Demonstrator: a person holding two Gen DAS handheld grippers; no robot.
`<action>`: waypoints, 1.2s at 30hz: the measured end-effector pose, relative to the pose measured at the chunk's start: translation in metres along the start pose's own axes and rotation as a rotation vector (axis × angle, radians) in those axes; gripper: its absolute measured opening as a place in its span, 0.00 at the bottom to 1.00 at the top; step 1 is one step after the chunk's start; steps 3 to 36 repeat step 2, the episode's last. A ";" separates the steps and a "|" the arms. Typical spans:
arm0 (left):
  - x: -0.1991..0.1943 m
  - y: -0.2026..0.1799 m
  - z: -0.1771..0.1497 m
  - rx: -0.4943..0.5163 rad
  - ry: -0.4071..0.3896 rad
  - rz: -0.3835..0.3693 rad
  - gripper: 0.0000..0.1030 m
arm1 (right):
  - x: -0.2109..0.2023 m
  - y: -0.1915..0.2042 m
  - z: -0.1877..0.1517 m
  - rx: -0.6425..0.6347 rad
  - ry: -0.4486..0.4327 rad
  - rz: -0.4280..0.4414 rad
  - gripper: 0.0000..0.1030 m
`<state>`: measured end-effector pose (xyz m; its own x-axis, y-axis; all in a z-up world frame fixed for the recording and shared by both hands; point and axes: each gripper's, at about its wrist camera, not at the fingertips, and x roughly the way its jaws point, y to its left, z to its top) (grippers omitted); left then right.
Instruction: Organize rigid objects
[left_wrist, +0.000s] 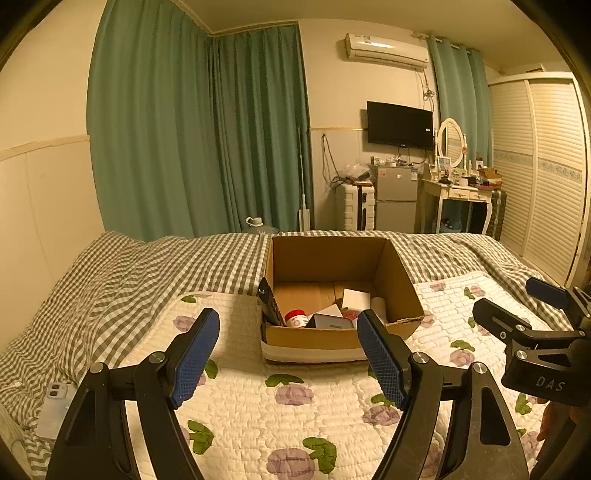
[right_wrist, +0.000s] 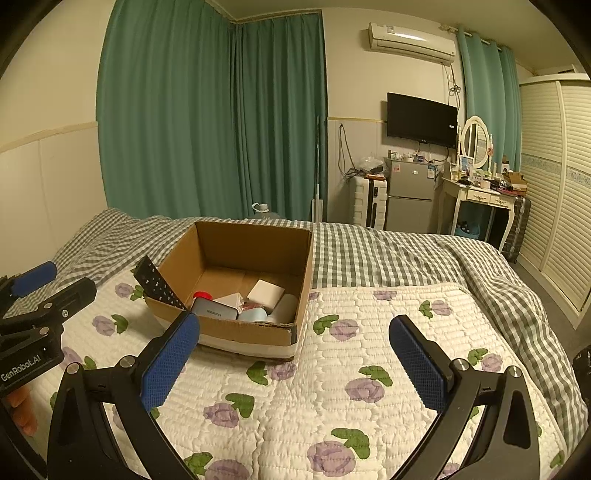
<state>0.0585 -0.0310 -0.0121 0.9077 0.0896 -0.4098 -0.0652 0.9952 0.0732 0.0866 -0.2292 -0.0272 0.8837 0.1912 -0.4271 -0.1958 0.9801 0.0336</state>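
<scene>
**Box ahead of both wide claws**

From the left wrist we see our left claw (left_wrist: 288, 354) spread wide and empty above the quilt (left_wrist: 258, 398). The box (left_wrist: 332, 338) sits on the bed just beyond it, between the fingertips, a remote (left_wrist: 269, 304) leaning on its left wall and a red-capped jar (left_wrist: 296, 318) inside. The right claw (left_wrist: 517, 314) shows at the right edge.

From the right wrist we see our right claw (right_wrist: 293, 350) also wide and empty. The box (right_wrist: 243, 332) lies ahead and to the left, near the left fingertip, the remote (right_wrist: 157, 284) propped at its left corner. The left claw (right_wrist: 48, 288) sits at the left edge.
</scene>
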 end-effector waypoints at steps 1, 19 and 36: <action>0.000 0.000 0.000 0.001 0.000 0.001 0.77 | 0.000 0.000 0.000 0.001 0.001 0.000 1.00; 0.000 0.000 0.000 0.000 0.002 0.000 0.77 | 0.000 -0.001 0.000 0.001 0.002 0.000 1.00; 0.000 0.000 0.000 0.000 0.002 0.000 0.77 | 0.000 -0.001 0.000 0.001 0.002 0.000 1.00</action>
